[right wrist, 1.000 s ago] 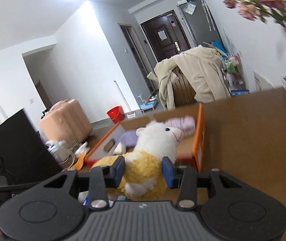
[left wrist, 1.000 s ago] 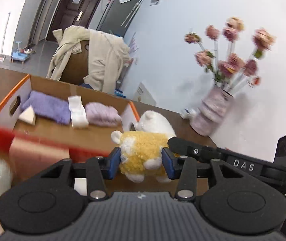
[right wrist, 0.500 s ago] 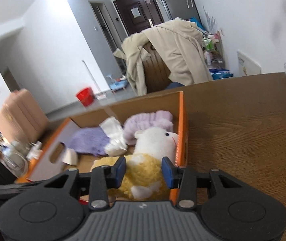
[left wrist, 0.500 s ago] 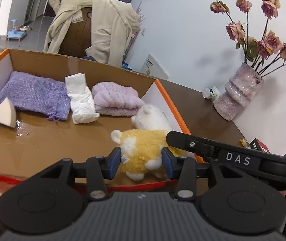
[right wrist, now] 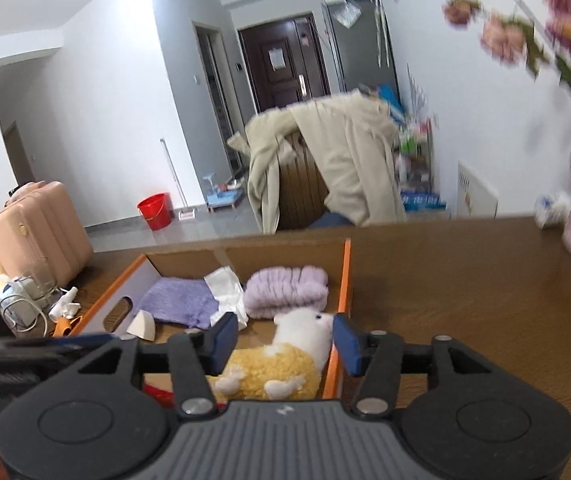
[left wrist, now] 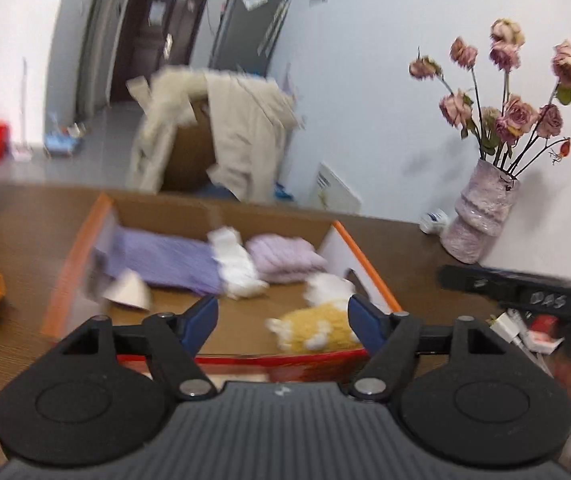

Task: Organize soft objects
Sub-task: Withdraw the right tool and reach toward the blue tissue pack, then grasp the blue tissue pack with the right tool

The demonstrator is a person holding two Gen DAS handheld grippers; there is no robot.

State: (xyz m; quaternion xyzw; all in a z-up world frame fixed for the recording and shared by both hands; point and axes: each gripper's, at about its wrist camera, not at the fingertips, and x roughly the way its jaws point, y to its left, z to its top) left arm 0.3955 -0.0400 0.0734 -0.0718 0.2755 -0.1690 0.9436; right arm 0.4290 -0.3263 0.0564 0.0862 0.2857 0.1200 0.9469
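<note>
A plush toy (left wrist: 317, 326) with a yellow body and white head lies on its side in the near right corner of the orange-rimmed cardboard box (left wrist: 369, 268). My left gripper (left wrist: 282, 320) hovers over the box's near wall. Its jaws are opening, the blue pads clear of the toy. In the right wrist view the plush toy (right wrist: 281, 364) lies just beyond my right gripper (right wrist: 284, 342). Those jaws are opening too and do not press it. The box also holds a purple cloth (left wrist: 165, 264), a white cloth (left wrist: 237, 268), a folded lilac towel (left wrist: 285, 258) and a white wedge sponge (left wrist: 129, 290).
A vase of dried roses (left wrist: 481, 216) and a small white bottle (left wrist: 433, 216) stand by the wall at the right. A chair draped with a beige coat (left wrist: 237, 136) is behind the table. Cables and small items (right wrist: 25, 300) crowd the table left of the box.
Both grippers have let go of the plush toy, which now lies in the box. Both have opened and drawn back toward the box's near edge.
</note>
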